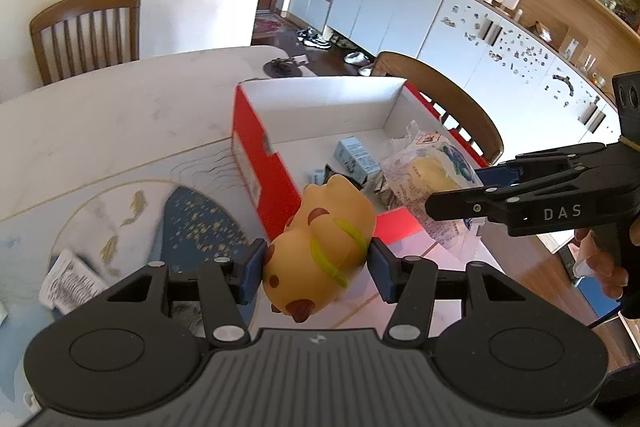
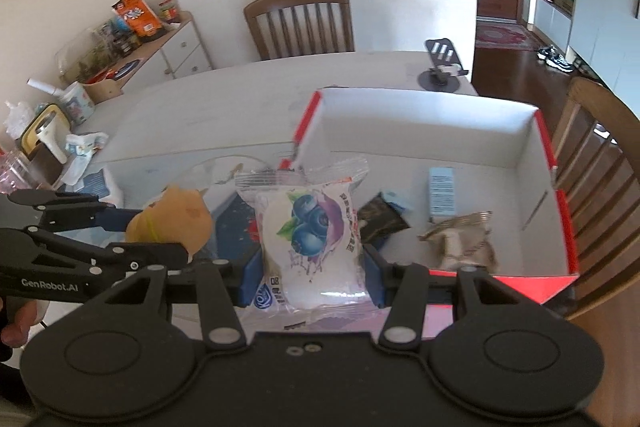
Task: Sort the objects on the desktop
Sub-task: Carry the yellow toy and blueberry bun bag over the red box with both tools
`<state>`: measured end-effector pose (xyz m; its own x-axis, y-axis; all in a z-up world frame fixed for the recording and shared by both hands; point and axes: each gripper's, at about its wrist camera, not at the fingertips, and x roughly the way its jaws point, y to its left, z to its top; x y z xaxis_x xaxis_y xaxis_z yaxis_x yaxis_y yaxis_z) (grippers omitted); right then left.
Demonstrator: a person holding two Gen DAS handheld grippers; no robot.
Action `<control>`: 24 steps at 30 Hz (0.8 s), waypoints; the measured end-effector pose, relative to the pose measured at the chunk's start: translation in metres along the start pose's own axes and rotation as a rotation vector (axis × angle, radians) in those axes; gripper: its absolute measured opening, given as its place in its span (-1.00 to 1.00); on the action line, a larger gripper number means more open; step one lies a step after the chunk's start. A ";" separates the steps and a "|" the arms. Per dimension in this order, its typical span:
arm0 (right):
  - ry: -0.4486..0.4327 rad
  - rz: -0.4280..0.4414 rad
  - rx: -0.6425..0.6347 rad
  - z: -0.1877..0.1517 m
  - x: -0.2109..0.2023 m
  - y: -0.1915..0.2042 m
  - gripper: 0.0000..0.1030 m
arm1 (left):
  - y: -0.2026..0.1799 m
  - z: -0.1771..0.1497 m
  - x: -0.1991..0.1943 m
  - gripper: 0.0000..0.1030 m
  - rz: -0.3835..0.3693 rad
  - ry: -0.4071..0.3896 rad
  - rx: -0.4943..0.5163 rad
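White marble-look table (image 2: 224,99), wooden chairs around it. On it an open red box w/ white inside (image 1: 320,107), near the table's right edge. Box floor holds a pale blue carton (image 2: 442,195), a dark sachet (image 2: 382,223) and a crumpled silver wrapper (image 2: 460,239). L gripper (image 1: 318,267) clamped on an orange spotted toy animal (image 1: 320,247), blue pads pressing both flanks; toy held above the box's near left corner, outside the wall. R gripper (image 2: 312,277) clamped on a clear blueberry snack pouch (image 2: 310,231), pads on both sides, held upright at the box's near rim. Grippers side by side, close.
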<state>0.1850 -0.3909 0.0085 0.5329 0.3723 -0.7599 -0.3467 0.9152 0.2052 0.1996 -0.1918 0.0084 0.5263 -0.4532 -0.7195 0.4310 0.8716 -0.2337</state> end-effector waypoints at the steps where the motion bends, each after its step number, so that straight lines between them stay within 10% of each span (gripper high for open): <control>1: -0.001 -0.006 0.003 0.000 0.000 -0.003 -0.03 | -0.002 0.002 0.003 0.03 0.000 0.000 0.006; 24: 0.038 -0.136 0.017 0.026 0.025 -0.072 -0.03 | -0.035 0.072 0.086 0.03 0.051 0.032 0.145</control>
<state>0.2440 -0.4437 -0.0092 0.5440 0.2388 -0.8044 -0.2599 0.9594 0.1091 0.2828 -0.2743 0.0014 0.5274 -0.4004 -0.7494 0.5064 0.8564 -0.1012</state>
